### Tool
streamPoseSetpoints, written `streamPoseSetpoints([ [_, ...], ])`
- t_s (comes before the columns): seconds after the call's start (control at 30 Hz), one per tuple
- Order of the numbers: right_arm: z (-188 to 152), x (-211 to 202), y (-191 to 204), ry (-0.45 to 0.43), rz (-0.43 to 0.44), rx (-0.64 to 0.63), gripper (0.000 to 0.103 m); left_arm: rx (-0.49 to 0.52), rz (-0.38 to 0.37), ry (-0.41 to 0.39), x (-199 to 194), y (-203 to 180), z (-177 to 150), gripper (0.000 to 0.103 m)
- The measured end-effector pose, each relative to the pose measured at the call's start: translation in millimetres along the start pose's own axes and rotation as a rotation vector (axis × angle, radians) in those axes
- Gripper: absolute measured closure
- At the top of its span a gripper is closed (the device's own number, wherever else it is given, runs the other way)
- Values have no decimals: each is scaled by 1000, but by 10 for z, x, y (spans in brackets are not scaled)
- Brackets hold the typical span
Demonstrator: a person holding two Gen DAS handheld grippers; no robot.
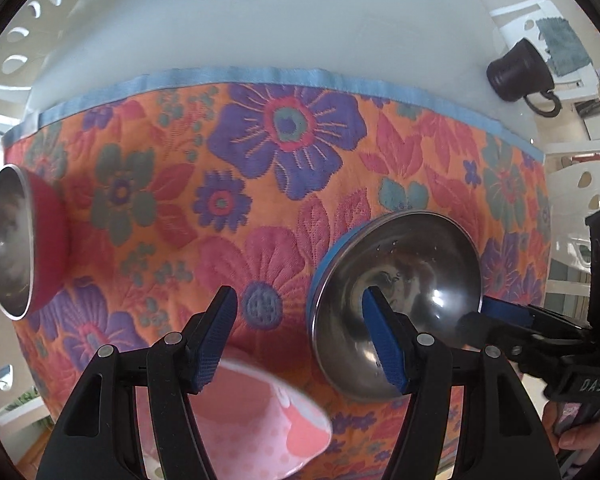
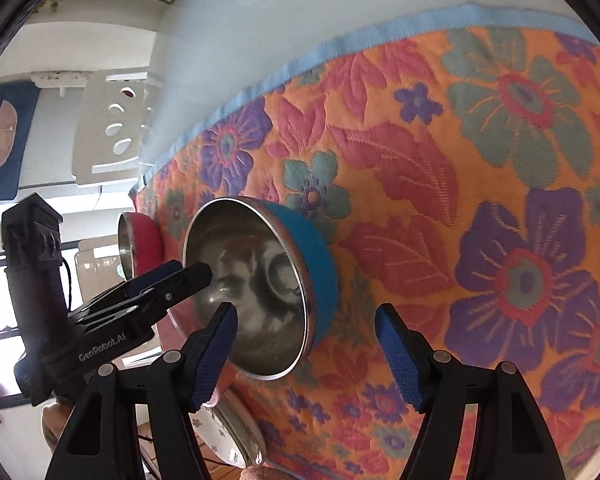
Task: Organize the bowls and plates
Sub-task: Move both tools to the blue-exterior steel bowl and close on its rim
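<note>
A steel bowl with a blue outside (image 1: 400, 300) (image 2: 260, 288) sits on the floral cloth (image 1: 260, 160) (image 2: 460, 200). A steel bowl with a red outside (image 1: 24, 240) (image 2: 140, 244) sits farther left. A pink dotted dish (image 1: 260, 428) lies at the near edge, its pale rim in the right wrist view (image 2: 228, 436). My left gripper (image 1: 300, 340) is open above the cloth between the pink dish and the blue bowl; it shows in the right wrist view (image 2: 180, 278) at the bowl's rim. My right gripper (image 2: 306, 352) is open around the blue bowl's near wall; it shows in the left wrist view (image 1: 496, 316).
A dark mug (image 1: 518, 70) stands on the white table (image 1: 260, 20) beyond the cloth at the far right. White chairs with oval cut-outs (image 2: 112, 132) stand around the table.
</note>
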State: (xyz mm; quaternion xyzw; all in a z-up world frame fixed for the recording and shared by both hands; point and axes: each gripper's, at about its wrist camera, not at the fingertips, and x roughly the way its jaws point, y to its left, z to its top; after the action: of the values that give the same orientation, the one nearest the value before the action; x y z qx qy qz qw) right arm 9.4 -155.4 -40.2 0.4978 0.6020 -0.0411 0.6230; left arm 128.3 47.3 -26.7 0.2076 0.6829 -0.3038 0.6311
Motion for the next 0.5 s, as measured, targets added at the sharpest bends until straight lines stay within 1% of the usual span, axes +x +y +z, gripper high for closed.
streamPoseSetpoints([
  [0.1,52,129,24,16,-26,-20,34,21,2,7,73,-67,26,43],
  [0.13,64,165,32,25,-37,-25,36,29,6,9,97,-89,29,46],
  [0.17,73,201,40,31,-48,-31,41,35,4,12,119,-106,31,50],
  [0.2,76,235,48,33,-54,-33,45,39,-3,20,148,-126,34,59],
  [0.23,80,256,44,37,-58,-32,46,41,-14,31,183,-143,31,65],
  [0.27,83,285,40,43,-64,-33,50,42,-23,38,215,-163,33,68],
  [0.3,81,295,35,46,-72,-34,53,47,-28,43,250,-182,26,75],
  [0.33,79,317,29,51,-83,-37,53,53,-24,45,274,-200,23,81],
  [0.37,77,332,32,56,-83,-40,56,60,-17,43,294,-226,16,83],
  [0.4,74,343,29,57,-79,-40,63,67,-12,39,307,-244,11,87],
  [0.43,68,349,19,56,-81,-34,67,71,-10,36,318,-268,9,88],
  [0.5,59,341,-1,52,-97,-32,78,76,-8,30,343,-338,9,90],
])
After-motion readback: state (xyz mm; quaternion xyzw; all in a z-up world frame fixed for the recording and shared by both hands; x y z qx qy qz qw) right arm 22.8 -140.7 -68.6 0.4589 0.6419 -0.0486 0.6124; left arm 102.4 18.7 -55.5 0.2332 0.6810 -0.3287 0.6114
